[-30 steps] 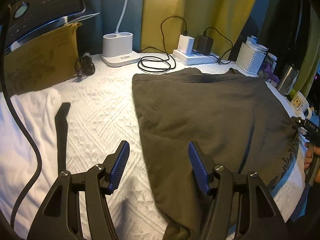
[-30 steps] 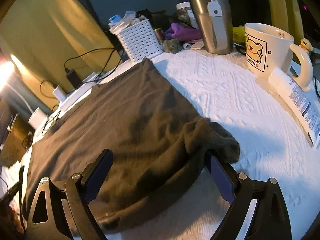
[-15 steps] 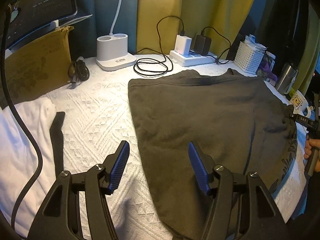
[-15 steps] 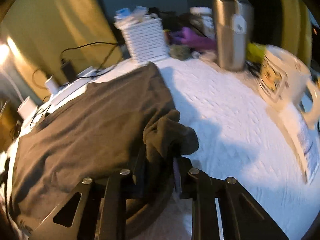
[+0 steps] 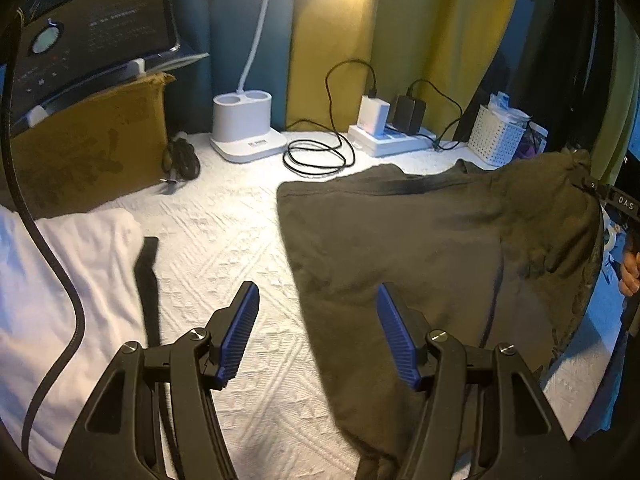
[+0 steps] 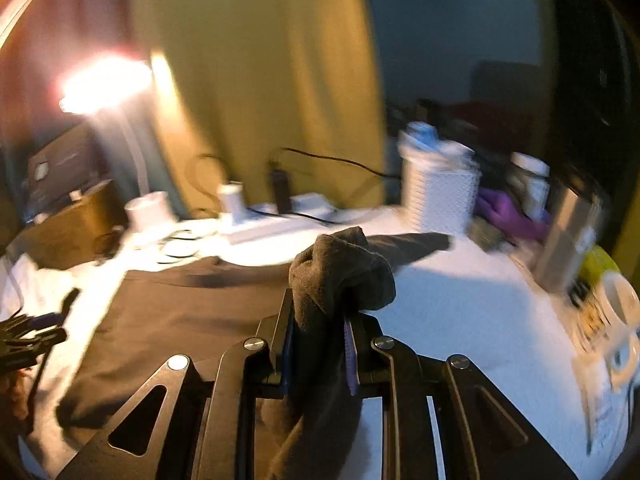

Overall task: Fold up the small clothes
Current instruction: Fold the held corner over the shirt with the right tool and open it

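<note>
A dark olive garment (image 5: 440, 248) lies spread on the white textured cover (image 5: 224, 240). Its right edge is lifted into a tent in the left wrist view. My right gripper (image 6: 318, 344) has a bunched corner of the garment (image 6: 340, 272) between its blue pads; the jaws are still closing and the pads press on the cloth. The right wrist view is blurred by motion. My left gripper (image 5: 318, 332) hangs open just above the garment's left edge, with nothing between its fingers. A hand (image 5: 630, 272) shows at the right rim.
At the back stand a white lamp base (image 5: 244, 128), a coiled cable (image 5: 316, 156), a power strip with chargers (image 5: 392, 136) and a white basket (image 5: 496, 136). A cardboard box (image 5: 88, 140) and white cloth (image 5: 60, 280) lie left. A steel tumbler (image 6: 568, 236) and mug (image 6: 616, 320) stand right.
My right gripper went from wide open around the garment's corner to closed on it, then lifted the corner up off the cover. The left gripper stayed open and rose only slightly.
</note>
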A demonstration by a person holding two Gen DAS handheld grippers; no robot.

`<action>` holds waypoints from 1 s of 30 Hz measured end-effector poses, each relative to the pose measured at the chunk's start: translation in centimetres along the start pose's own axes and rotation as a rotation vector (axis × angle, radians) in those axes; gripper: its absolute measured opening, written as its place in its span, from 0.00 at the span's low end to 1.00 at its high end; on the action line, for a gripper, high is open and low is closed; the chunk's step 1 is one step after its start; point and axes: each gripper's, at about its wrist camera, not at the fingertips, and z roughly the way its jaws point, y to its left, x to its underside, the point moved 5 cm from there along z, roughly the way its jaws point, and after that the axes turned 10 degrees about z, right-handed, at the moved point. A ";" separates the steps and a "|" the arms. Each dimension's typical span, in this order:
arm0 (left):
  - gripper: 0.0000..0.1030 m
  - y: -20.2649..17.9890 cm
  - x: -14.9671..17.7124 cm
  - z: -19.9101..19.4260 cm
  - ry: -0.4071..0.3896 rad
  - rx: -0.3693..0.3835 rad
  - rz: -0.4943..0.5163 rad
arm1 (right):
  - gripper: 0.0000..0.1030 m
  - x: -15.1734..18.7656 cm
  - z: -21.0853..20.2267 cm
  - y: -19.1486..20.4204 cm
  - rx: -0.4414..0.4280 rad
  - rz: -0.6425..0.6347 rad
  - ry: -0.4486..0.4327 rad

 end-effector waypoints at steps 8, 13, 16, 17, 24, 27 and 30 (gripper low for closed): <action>0.59 1.4 0.2 -2.4 -0.036 -0.031 -0.015 | 0.19 2.1 0.1 10.1 -0.182 -0.144 0.047; 0.59 1.8 1.2 -3.2 -0.034 -0.037 -0.025 | 0.19 6.0 0.5 15.5 -0.269 -0.234 0.120; 0.59 2.0 1.7 -3.5 -0.032 -0.039 -0.031 | 0.19 8.5 0.8 17.9 -0.297 -0.285 0.156; 0.59 2.1 1.9 -3.6 -0.032 -0.040 -0.034 | 0.19 9.1 1.0 18.5 -0.298 -0.299 0.166; 0.59 2.4 2.9 -4.1 -0.026 -0.040 -0.040 | 0.19 13.3 1.6 20.8 -0.309 -0.347 0.232; 0.59 2.4 3.1 -4.1 -0.027 -0.040 -0.042 | 0.19 14.8 1.7 21.6 -0.297 -0.384 0.245; 0.59 2.6 3.3 -4.3 -0.027 -0.041 -0.048 | 0.19 15.5 1.7 21.9 -0.285 -0.399 0.247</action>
